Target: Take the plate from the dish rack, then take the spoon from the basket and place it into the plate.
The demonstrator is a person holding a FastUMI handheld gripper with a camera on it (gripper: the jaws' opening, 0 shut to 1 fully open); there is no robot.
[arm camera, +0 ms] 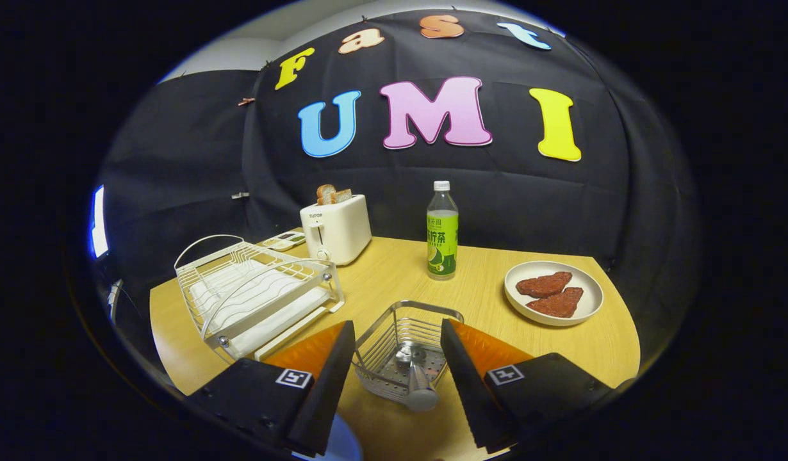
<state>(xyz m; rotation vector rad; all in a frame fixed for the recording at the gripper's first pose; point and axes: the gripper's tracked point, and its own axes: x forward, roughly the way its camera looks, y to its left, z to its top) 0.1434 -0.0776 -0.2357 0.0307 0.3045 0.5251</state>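
The counter (394, 269) carries everything here. The rack (256, 291) sits toward its left edge, and no plate can be made out standing in it. The toaster (336, 229), with bread in its slots, is at the back edge, and the bottle (443, 238) stands upright near the middle of the back.

A plate (553, 292) lies flat by the right edge with two reddish-brown pieces on it. Whether this is the task's plate I cannot tell, and something pale shows at the near edge below the left finger, too cut off to name. If that doubt stays open, the spoon may be set down in the wrong place.

The basket (403, 349) sits at the near edge, just ahead of the tool (397, 378) and framed by its two fingers. The spoon (419, 384) stands in it, bowl down on the basket floor, handle tilted up toward the tool.

The tool is released, fingers spread wide, touching nothing, the handle end between them.

My reading is that the spoon grasp comes next, and the risks sit there:
- The fingers straddle the basket. Closing without rising to the handle could clamp the wire walls instead.
- The handle looks smooth and round, so a grip near its very tip may slip or let the spoon swing.
- A slanted pull could catch the bowl on the wires and drag or tip the light basket off the near edge.
- Carrying toward the right edge, a wide swing could knock the bottle over.
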